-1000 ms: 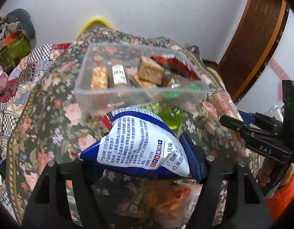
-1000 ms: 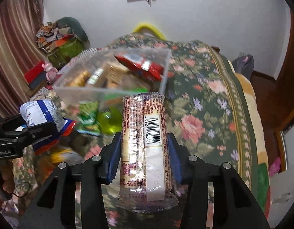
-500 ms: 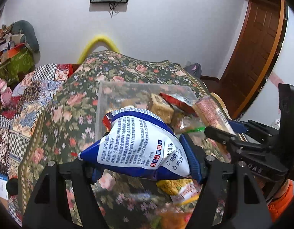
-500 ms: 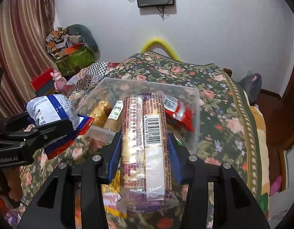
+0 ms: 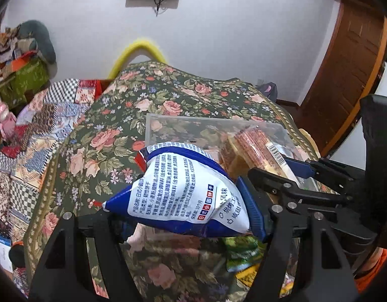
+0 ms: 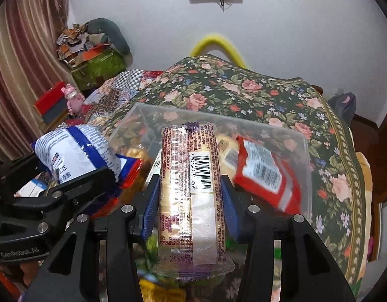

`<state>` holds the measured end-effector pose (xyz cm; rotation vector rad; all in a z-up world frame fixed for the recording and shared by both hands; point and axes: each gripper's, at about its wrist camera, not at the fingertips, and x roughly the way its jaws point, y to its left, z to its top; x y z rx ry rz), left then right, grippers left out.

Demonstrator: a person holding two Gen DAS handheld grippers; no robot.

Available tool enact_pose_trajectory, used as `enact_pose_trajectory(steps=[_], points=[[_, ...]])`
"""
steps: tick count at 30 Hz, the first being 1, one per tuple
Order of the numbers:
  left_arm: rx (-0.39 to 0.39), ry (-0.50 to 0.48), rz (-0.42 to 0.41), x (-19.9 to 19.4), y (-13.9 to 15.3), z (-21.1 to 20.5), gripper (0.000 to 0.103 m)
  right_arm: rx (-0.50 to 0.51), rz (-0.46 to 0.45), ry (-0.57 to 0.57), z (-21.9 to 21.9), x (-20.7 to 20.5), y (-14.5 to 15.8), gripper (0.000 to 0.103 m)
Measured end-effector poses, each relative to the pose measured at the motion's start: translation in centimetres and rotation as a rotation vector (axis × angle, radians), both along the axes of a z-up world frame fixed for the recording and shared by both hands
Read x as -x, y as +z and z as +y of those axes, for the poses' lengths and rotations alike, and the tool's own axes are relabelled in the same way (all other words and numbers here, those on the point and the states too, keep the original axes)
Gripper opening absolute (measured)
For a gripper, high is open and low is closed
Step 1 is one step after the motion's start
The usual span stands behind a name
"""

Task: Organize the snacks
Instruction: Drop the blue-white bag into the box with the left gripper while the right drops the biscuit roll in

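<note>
My left gripper (image 5: 183,209) is shut on a puffy blue and white snack bag (image 5: 183,188), held above the floral table. My right gripper (image 6: 189,198) is shut on a long clear-wrapped biscuit pack (image 6: 190,191) with a barcode. Both hang at the near side of a clear plastic box (image 6: 281,128) on the floral tablecloth (image 6: 243,88). Inside the box lie a red packet (image 6: 263,171) and several tan wrapped snacks (image 6: 226,148). In the left wrist view the right gripper (image 5: 273,166) with the biscuit pack (image 5: 261,143) reaches over the box (image 5: 193,125). The right wrist view shows the left gripper (image 6: 75,176) with the bag (image 6: 72,151) at the left.
Loose green and yellow snack packets (image 5: 243,256) lie on the cloth below the grippers. A patchwork-covered surface (image 5: 30,130) and cluttered boxes (image 6: 92,60) stand at the left. A wooden door (image 5: 349,70) is at the right, a white wall behind.
Both grippers have moved forward toward the clear box with their packs held. The box now sits lower and closer in both views, and more wall shows above.
</note>
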<state>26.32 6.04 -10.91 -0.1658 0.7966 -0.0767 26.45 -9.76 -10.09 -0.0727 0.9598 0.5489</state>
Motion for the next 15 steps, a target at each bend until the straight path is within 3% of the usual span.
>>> enact_pose_trajectory(steps=[15], points=[[0.061, 0.009, 0.042, -2.3, -1.3, 1.1, 0.076, -0.006, 0.06, 0.004, 0.2, -1.6, -0.3, 0.046]])
